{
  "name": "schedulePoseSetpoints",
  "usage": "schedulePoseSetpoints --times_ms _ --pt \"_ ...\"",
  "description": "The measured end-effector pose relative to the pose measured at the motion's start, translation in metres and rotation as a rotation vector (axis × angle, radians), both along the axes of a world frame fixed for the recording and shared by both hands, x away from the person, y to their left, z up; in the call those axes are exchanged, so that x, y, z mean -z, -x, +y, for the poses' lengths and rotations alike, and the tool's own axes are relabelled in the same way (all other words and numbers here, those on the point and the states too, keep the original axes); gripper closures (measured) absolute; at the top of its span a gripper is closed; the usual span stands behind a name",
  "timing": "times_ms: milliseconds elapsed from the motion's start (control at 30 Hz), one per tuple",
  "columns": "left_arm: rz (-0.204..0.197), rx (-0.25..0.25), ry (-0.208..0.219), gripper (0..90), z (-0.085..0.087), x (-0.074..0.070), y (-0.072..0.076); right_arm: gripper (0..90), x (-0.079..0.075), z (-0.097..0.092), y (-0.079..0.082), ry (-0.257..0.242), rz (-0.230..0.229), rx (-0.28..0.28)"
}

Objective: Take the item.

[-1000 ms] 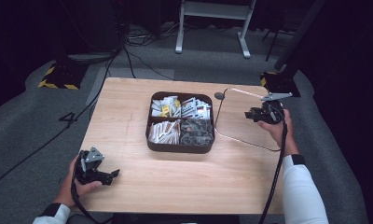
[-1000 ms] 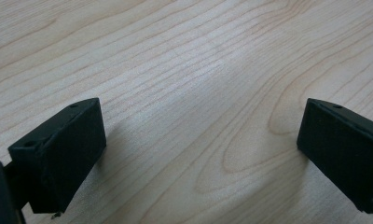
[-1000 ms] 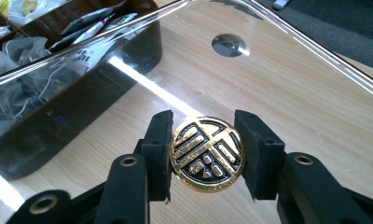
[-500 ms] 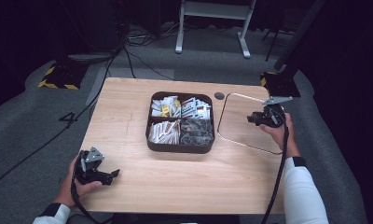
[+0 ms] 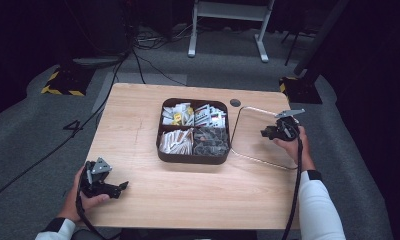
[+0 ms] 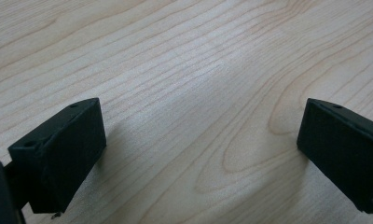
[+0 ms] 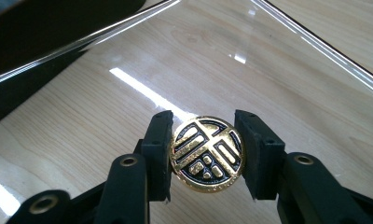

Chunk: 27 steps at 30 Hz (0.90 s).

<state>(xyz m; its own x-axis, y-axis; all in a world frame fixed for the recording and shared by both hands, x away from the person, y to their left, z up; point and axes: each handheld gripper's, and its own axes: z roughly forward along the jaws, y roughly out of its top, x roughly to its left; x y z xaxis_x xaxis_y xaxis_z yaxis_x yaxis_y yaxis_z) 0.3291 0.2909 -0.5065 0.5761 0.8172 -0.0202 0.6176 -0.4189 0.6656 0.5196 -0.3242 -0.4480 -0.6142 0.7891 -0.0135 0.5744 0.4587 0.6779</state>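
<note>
A clear lid (image 5: pixel 260 135) with a round gold-and-black knob (image 7: pixel 206 154) lies to the right of the dark tray (image 5: pixel 194 156) on the wooden surface (image 5: pixel 188 200). In the right gripper view the knob sits squarely between the two black jaws of the right gripper (image 7: pixel 202 151), whose pads press against its left and right edges; the jaws stand about half closed around it. Beneath and ahead of that gripper the glassy pane of the lid spreads out, the wood grain showing through it, and its bright rim runs away above and to the right of the jaws. The dark wall of the tray lies beyond the gripper's upper left.

The tray is split into four compartments holding small packets, light ones in three and dark ones in the fourth.

The left gripper (image 5: pixel 110 187) rests at the near left corner of the surface, well apart from the tray. Its jaws stand wide apart with nothing but bare wood between them.
</note>
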Motion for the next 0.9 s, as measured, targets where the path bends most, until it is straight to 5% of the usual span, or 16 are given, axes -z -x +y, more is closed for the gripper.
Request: schedulePoseSetpoints --times_ms 900 --pt "0.000 0.000 0.000 1.4 0.000 0.000 0.000 58.7 0.034 0.003 0.000 -0.001 0.043 0.009"
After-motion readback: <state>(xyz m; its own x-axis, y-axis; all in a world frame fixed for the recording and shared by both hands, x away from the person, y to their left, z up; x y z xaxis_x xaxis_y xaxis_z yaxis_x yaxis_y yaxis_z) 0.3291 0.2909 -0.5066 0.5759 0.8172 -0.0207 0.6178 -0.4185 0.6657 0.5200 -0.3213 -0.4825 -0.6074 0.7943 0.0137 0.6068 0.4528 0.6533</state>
